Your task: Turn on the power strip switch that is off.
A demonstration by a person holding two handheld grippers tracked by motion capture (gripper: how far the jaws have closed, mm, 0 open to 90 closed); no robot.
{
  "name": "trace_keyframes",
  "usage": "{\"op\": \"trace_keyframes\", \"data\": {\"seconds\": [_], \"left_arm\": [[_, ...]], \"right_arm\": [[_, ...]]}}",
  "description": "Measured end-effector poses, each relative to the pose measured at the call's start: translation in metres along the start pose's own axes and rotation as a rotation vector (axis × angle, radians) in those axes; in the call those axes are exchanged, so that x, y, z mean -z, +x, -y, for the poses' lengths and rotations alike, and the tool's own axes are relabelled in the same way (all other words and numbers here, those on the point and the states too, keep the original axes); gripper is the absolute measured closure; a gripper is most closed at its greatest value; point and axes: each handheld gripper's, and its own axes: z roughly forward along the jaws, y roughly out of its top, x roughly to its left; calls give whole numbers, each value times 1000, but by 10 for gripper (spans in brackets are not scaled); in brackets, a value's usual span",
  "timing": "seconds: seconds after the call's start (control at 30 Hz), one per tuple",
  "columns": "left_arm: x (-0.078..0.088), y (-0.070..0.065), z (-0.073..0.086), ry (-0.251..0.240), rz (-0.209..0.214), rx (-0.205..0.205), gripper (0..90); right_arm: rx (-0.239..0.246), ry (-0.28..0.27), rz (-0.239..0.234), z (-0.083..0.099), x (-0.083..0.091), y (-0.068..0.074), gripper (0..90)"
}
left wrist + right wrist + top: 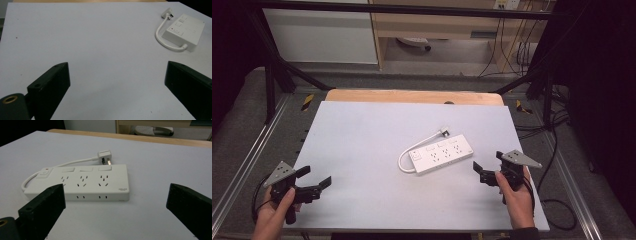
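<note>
At the lower left of the high view the left gripper hangs over bare table, jaws spread and holding nothing. At the lower right the right gripper sits just beside the power strip, jaws likewise spread and empty. The strip lies right of centre, its cord looping to a loose plug. Nothing looks started; a likely next move is a grip across the strip's body. Its small grey brand mark is too blurred to read.

White power strip flat on table
</note>
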Motion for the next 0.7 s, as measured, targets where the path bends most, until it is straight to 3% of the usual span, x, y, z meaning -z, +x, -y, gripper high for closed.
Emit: {"op": "trace_keyframes", "data": {"seconds": [0.7], "left_arm": [[-4, -1, 2, 29, 5, -2, 62]], "right_arm": [[43, -27, -17, -37, -12, 8, 31]]}}
